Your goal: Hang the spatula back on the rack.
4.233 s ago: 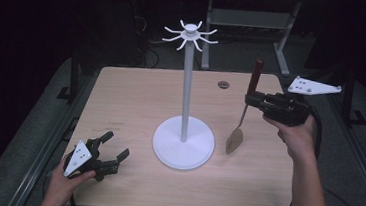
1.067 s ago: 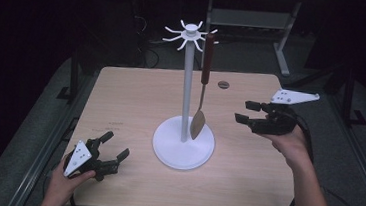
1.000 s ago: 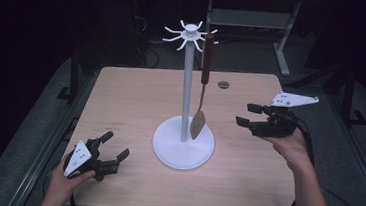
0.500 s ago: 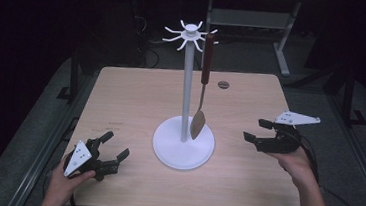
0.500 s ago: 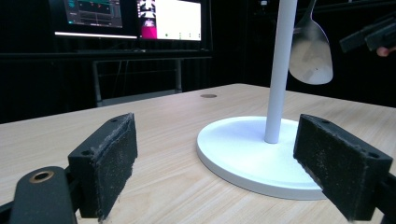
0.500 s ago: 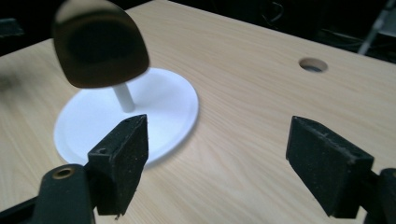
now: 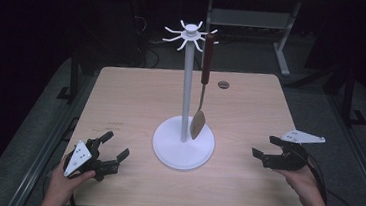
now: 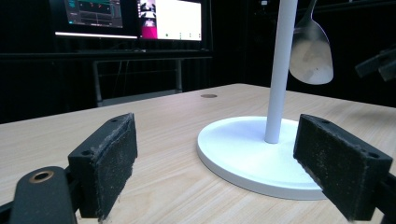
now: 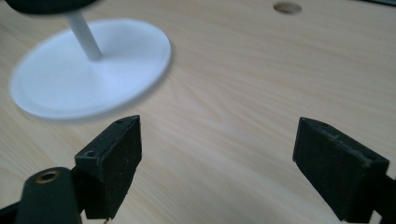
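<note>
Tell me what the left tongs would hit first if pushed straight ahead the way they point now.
Probably the round white base of the hook stand: it lies low on the table directly ahead between the open left tongs, with the pole rising just behind. Depth is uncertain.

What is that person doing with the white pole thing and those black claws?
A spatula with a dark handle hangs from a hook of the white stand with a round base on the light wooden table. The person's right gripper is open and empty, low over the table to the stand's right. The left gripper is open too, near the front left corner.
</note>
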